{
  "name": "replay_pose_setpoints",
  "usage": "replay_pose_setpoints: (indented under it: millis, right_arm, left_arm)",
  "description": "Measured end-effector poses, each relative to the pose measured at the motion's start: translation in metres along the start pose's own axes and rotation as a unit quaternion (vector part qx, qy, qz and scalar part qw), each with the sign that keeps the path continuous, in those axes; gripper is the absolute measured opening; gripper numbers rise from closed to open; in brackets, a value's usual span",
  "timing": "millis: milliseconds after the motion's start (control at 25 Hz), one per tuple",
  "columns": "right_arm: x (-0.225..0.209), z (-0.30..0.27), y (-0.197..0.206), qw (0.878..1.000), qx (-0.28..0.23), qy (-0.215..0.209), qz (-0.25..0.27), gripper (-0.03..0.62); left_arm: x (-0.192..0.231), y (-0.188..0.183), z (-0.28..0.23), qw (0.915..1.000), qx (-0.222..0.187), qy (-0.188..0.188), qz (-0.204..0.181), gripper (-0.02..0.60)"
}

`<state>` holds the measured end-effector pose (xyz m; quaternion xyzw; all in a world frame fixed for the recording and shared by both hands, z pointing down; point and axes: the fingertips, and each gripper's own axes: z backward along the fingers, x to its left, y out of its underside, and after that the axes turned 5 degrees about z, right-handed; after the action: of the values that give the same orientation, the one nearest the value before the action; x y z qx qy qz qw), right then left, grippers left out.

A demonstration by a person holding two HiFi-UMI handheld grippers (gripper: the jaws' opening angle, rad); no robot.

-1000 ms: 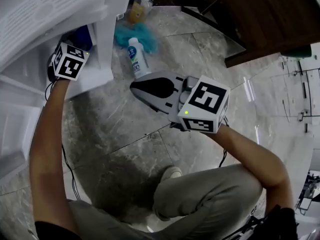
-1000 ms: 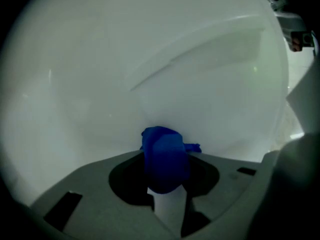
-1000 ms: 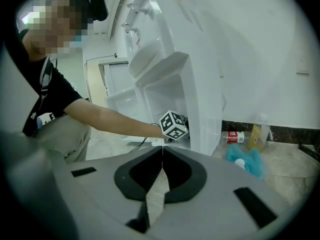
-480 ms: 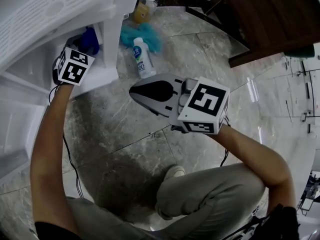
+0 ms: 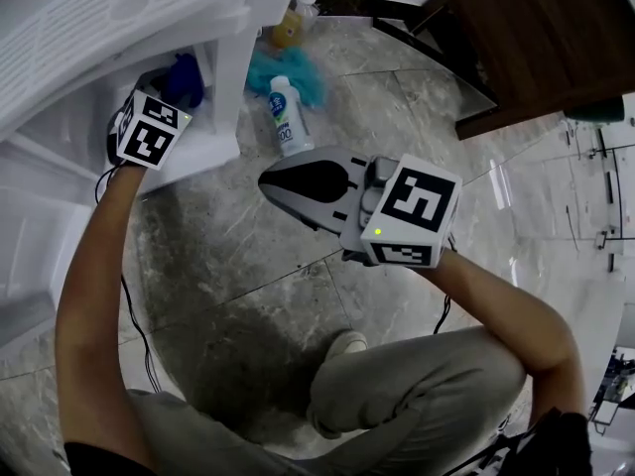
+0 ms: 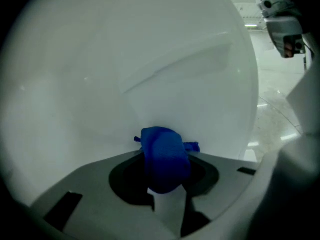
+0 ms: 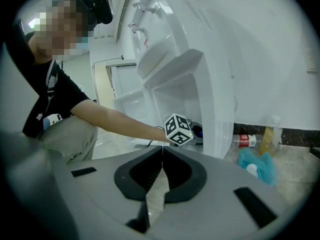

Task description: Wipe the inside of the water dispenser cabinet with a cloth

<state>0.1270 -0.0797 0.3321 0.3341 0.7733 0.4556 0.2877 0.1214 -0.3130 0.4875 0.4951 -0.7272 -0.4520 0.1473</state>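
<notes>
The blue cloth (image 6: pixel 162 149) was bunched into a lump between the jaws of the left gripper (image 6: pixel 165 176), which clenched it with the pads kept apart by its bulk. Its far end lay up against a white inner wall of the water dispenser cabinet (image 6: pixel 100 84); whether it actually touched could not be told. In the head view this cabinet stood at the far left, and the person's left arm reached into its low opening. The right gripper (image 7: pixel 162 159) hung outside, near the middle over the grey marble floor (image 5: pixel 248 256), its jaws pressed together on nothing. Just right of the cabinet, a white bottle (image 5: pixel 287 115) lay on the floor against a fluffy teal rag (image 5: pixel 298 72), with a yellow bottle (image 5: pixel 288 28) farther off.
</notes>
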Motion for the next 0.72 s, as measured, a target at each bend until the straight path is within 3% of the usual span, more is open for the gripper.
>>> replay_pose_setpoints:
  millis: [320,520,720]
  right_arm:
    - [0.018,-0.004,-0.016,0.999,-0.033,-0.036,-0.002,-0.002]
    - [0.026,0.006,-0.016,0.998,-0.042,-0.047,-0.003,-0.002]
    - [0.029,0.007,-0.024,0.998,-0.045,-0.041,0.009,-0.002]
  left_arm:
    - [0.007,-0.001,-0.009,0.9997,0.006,-0.003,0.021,0.132]
    - [0.023,-0.001,-0.014,0.9948,0.003,0.029,0.097,0.133]
    - [0.022,-0.006,-0.011,0.9963,0.006,0.001,0.086,0.133]
